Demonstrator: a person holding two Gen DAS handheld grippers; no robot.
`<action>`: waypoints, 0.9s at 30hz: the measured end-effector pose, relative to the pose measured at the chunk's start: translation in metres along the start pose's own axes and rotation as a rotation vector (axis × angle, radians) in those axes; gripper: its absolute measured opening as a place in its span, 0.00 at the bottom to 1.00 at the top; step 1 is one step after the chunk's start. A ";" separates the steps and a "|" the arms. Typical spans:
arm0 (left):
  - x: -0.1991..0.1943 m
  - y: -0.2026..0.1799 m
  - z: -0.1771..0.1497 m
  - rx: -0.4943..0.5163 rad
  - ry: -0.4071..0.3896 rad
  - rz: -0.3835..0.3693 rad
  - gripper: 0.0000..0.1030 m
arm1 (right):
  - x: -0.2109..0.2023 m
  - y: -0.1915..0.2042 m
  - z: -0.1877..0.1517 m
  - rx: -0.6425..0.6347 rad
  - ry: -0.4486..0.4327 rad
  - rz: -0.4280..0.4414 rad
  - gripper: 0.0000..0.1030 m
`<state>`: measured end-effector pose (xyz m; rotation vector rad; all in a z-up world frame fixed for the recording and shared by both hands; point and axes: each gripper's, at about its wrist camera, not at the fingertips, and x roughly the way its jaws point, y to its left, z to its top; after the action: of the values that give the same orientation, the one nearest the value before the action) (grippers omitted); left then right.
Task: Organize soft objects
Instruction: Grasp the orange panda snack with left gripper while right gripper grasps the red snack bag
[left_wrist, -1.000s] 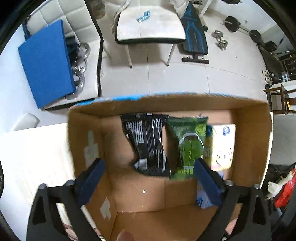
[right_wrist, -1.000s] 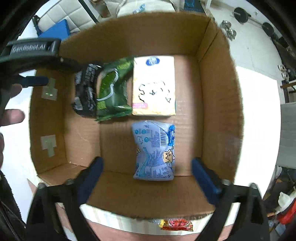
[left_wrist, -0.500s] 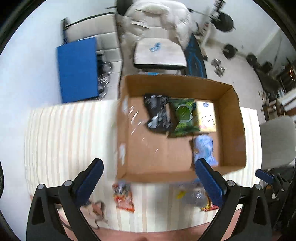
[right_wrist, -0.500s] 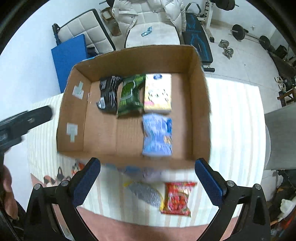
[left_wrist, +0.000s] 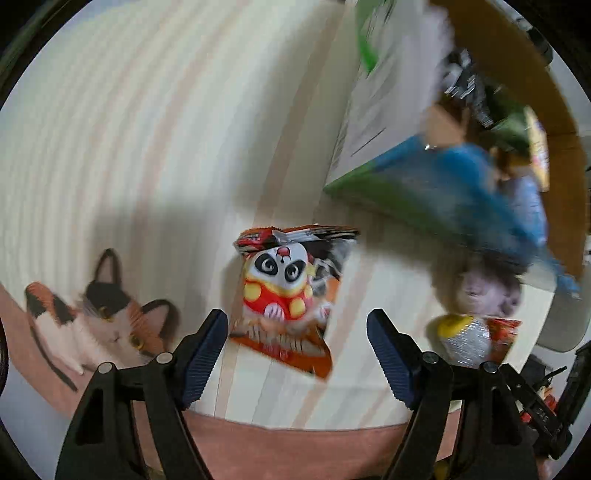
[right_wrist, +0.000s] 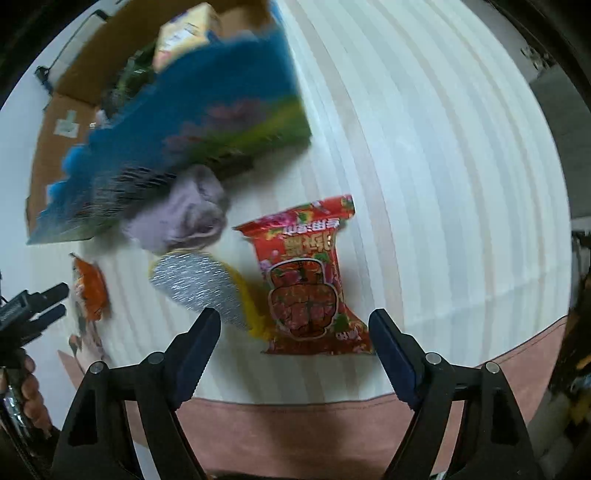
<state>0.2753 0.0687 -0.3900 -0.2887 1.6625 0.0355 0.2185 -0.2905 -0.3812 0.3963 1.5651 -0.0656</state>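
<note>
My left gripper (left_wrist: 295, 354) is open and low over an orange panda snack packet (left_wrist: 286, 295) lying on the striped tablecloth, the packet between its fingers. My right gripper (right_wrist: 295, 350) is open just in front of a red snack packet (right_wrist: 306, 277). Next to that lie a silver-and-yellow packet (right_wrist: 199, 288) and a lilac soft bundle (right_wrist: 184, 214). The cardboard box (right_wrist: 48, 147) with its printed blue-green outer wall stands behind, holding several packets. The left gripper shows at the left edge of the right wrist view (right_wrist: 33, 310).
A cat picture (left_wrist: 99, 317) is printed on the tablecloth left of the panda packet. The table's near edge has a pink border (right_wrist: 332, 417). The silver packet (left_wrist: 465, 339) and lilac bundle (left_wrist: 484, 291) lie right of my left gripper. The view is motion-blurred.
Both grippers have pulled back out of the box and dropped low toward the table's near edge, now facing the loose packets in front of the box. Both stay open.
</note>
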 end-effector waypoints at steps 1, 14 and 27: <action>0.008 0.001 0.003 -0.007 0.009 0.004 0.74 | 0.006 0.000 0.001 0.003 0.008 -0.001 0.82; 0.030 0.001 0.015 0.010 0.003 0.040 0.45 | 0.030 0.004 0.011 0.031 0.034 -0.050 0.71; 0.025 -0.007 -0.017 0.028 -0.015 0.090 0.40 | 0.044 0.004 0.002 -0.031 0.063 -0.119 0.49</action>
<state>0.2578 0.0548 -0.4112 -0.1917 1.6586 0.0819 0.2224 -0.2778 -0.4238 0.2830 1.6489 -0.1214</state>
